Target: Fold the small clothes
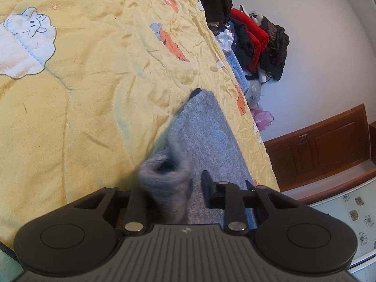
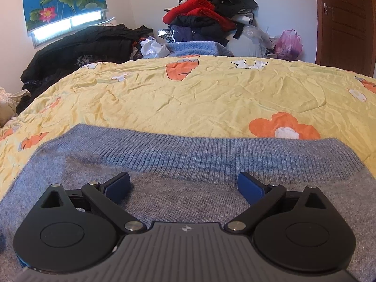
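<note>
A grey knitted sweater [image 1: 204,136] lies on the yellow bedspread [image 1: 94,94] near its right edge. My left gripper [image 1: 178,183] is shut on a bunched roll of the sweater's fabric; the cloth covers its left finger, and only the right finger [image 1: 208,185] shows. In the right wrist view the sweater [image 2: 188,155] lies flat with its ribbed blue-grey band facing away. My right gripper [image 2: 183,188] is wide open just above the knit, and nothing is between its blue pads [image 2: 117,188].
The yellow bedspread [image 2: 211,94] stretches away past the sweater. Behind the bed are a tall pile of red and black clothes [image 2: 206,16], dark garments [image 2: 82,44] under the window, a pink bag [image 2: 287,44] and a wooden door [image 2: 347,23]. A brown cabinet [image 1: 329,148] stands beside the bed.
</note>
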The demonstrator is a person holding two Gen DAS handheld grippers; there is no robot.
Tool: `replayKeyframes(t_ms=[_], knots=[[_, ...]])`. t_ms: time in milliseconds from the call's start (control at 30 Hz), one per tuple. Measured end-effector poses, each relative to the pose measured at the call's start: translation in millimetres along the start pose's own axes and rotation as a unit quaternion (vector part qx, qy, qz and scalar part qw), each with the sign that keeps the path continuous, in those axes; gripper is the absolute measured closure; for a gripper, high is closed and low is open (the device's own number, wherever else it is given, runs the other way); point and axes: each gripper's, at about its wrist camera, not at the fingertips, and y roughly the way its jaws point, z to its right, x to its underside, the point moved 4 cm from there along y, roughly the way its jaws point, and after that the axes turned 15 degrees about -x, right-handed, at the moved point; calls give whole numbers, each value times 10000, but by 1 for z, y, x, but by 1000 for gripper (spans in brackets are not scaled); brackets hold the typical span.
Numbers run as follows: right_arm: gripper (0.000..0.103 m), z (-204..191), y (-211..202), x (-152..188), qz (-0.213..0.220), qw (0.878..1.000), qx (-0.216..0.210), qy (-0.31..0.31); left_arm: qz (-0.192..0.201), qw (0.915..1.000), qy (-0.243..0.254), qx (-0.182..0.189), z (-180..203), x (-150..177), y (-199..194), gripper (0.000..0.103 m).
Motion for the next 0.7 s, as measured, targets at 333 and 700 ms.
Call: replayKeyframes(t_ms=[333,700], knots=[[9,-15,-12,-27,-185,9995,119,228,471,9935,1009,-257,15,8,-12,97],[10,-162,62,-73,-2483,9447,-2107,-396,1086,9430,3122,-374,64,54,-24,97]])
